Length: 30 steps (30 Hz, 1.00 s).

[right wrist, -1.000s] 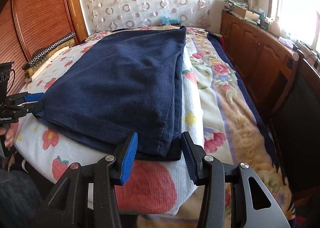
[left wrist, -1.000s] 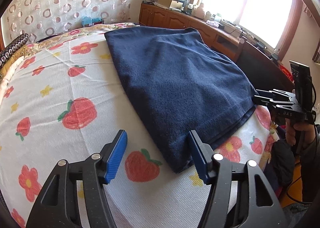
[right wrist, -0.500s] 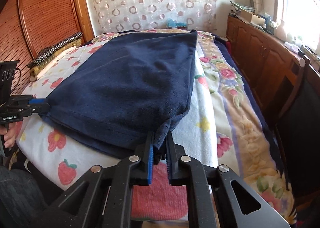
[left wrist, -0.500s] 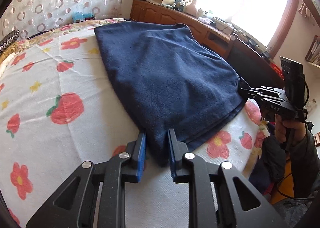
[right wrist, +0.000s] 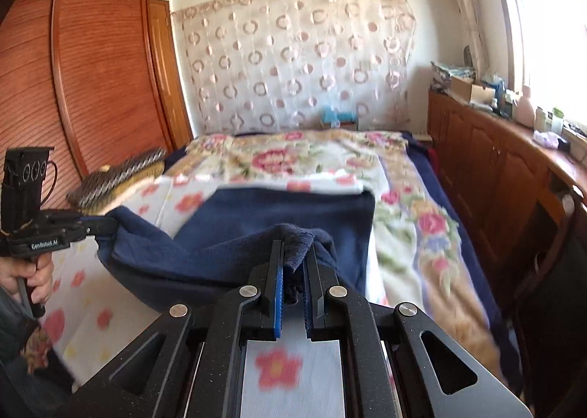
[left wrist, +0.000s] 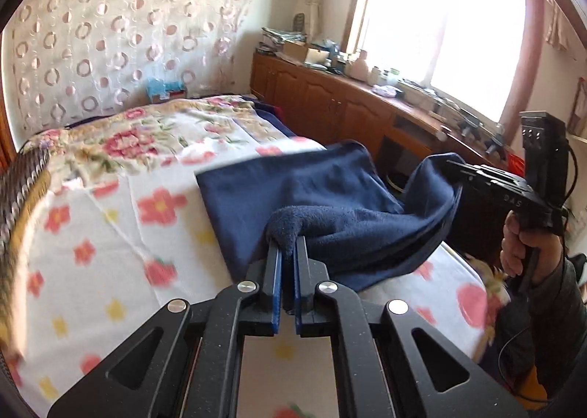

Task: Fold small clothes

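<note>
Left-wrist view had the left gripper clamped narrow on a bunched corner of the navy cloth, its blue pads pressing the fabric just ahead of the black fingers. To that tool's right, the right gripper pinched the opposite near corner, so the cloth's near edge hung slack between the two tools and clear of the bedspread. The cloth's far part lay flat on the bed, ahead of both tools.

From the right wrist, the right gripper was likewise squeezed onto a wad of navy fabric, with the left gripper off to its left gripping the other corner.

A cardboard box sat on the wooden cabinet far right of the tool; its contents could not be made out. Ahead of both tools the flowered bedspread lay open as far as the circle-patterned curtain. The bed's right edge ran beside the cabinet with a narrow gap. A folded patterned blanket lay at the left edge by the wooden wardrobe.

White lettering on the left tool's body read roughly "GenRobot.AI", though blur made it uncertain. The right tool showed "DAS".
</note>
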Each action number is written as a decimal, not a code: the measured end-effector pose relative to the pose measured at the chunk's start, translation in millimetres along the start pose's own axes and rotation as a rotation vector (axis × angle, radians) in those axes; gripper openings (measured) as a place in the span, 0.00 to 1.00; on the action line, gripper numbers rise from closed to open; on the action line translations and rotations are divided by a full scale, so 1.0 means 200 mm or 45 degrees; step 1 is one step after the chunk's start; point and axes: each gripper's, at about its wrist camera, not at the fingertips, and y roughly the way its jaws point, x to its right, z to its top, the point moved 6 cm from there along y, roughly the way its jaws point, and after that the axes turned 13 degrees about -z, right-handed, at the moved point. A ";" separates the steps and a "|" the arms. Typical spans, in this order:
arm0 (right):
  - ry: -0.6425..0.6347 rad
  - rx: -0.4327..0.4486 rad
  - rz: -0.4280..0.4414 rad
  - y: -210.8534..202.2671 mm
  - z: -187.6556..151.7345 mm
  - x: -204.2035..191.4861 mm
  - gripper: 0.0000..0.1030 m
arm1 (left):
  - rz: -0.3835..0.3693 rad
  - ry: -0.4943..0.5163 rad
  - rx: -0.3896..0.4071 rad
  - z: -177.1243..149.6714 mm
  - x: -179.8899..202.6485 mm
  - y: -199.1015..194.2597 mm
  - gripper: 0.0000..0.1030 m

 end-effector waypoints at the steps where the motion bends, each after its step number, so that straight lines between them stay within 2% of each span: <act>1: 0.002 0.004 0.001 0.03 0.03 0.01 0.08 | 0.015 0.000 0.003 0.04 -0.03 0.02 0.06; 6: -0.036 -0.007 -0.041 0.27 0.17 0.02 0.08 | 0.052 -0.020 -0.014 0.20 -0.20 0.16 0.06; 10: -0.012 -0.066 -0.068 0.45 0.21 0.02 0.08 | 0.065 -0.055 -0.044 0.28 -0.34 0.30 0.06; 16: 0.032 -0.132 -0.102 0.58 0.27 0.03 0.08 | 0.088 -0.104 -0.121 0.30 -0.46 0.46 0.08; 17: 0.037 -0.138 -0.098 0.59 0.28 0.02 0.12 | 0.097 -0.104 -0.132 0.30 -0.47 0.46 0.11; 19: 0.029 -0.138 -0.141 0.58 0.30 0.01 0.22 | 0.092 -0.104 -0.104 0.32 -0.50 0.44 0.34; 21: 0.017 -0.114 -0.167 0.53 0.32 0.00 0.29 | 0.090 -0.123 -0.076 0.32 -0.53 0.40 0.40; 23: 0.001 -0.093 -0.178 0.48 0.34 -0.01 0.35 | 0.060 -0.125 -0.087 0.31 -0.53 0.39 0.52; 24: -0.009 -0.088 -0.182 0.47 0.33 -0.01 0.39 | 0.057 -0.118 -0.100 0.30 -0.53 0.39 0.62; 25: -0.021 -0.089 -0.177 0.46 0.32 -0.01 0.43 | 0.053 -0.112 -0.113 0.28 -0.52 0.39 0.69; 27: -0.056 -0.124 -0.143 0.45 0.28 -0.04 0.47 | 0.030 -0.113 -0.136 0.26 -0.52 0.42 0.75; 30: -0.091 -0.208 -0.133 0.53 0.21 -0.06 0.47 | 0.017 -0.115 -0.186 0.22 -0.52 0.50 0.75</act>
